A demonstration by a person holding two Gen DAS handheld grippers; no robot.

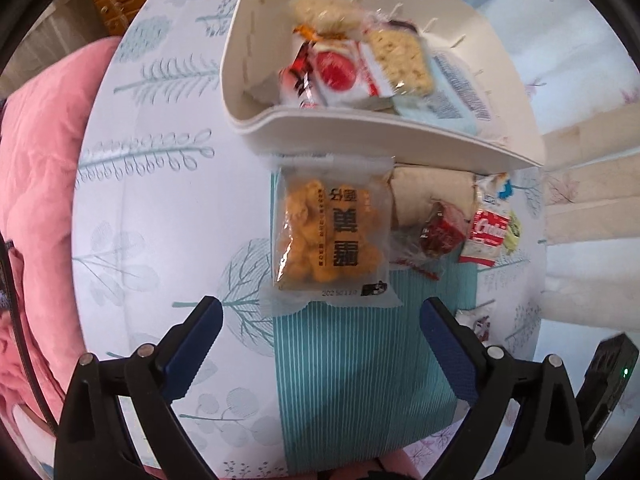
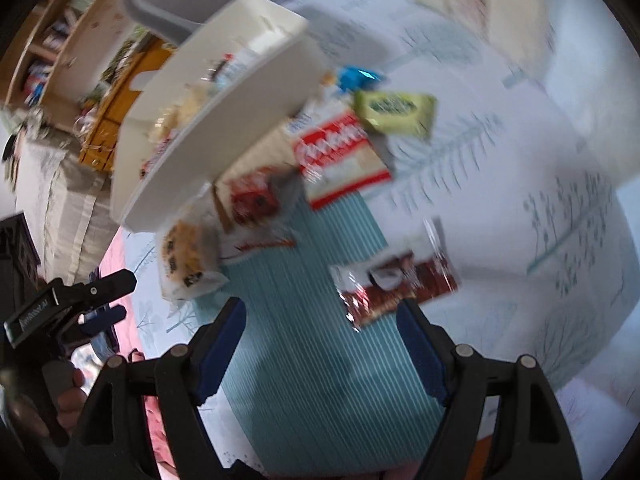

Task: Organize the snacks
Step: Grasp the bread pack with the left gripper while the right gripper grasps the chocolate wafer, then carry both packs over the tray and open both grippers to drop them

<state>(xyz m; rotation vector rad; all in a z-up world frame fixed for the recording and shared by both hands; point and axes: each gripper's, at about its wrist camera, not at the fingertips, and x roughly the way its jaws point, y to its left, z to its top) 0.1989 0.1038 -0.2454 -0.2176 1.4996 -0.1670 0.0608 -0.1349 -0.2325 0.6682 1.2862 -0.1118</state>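
Observation:
A white basket (image 1: 360, 128) holds several snack packets. In front of it on the bed a clear packet of orange fried snacks (image 1: 332, 232) lies flat, just ahead of my open, empty left gripper (image 1: 320, 312). To its right lie a dark red packet (image 1: 440, 232) and a red-and-white packet (image 1: 486, 232). In the right wrist view my right gripper (image 2: 320, 316) is open and empty, with a brown-red wrapped bar (image 2: 396, 288) at its right fingertip. Beyond lie the red-and-white packet (image 2: 340, 160), a green packet (image 2: 394, 114), a blue one (image 2: 356, 76) and the basket (image 2: 212, 136).
The snacks lie on a teal striped cloth (image 1: 360, 380) over a white leaf-print bedsheet (image 1: 160, 200). A pink blanket (image 1: 36, 200) lies to the left. Wooden shelves (image 2: 60, 40) stand beyond the bed. The left gripper (image 2: 100, 292) shows at the right wrist view's left edge.

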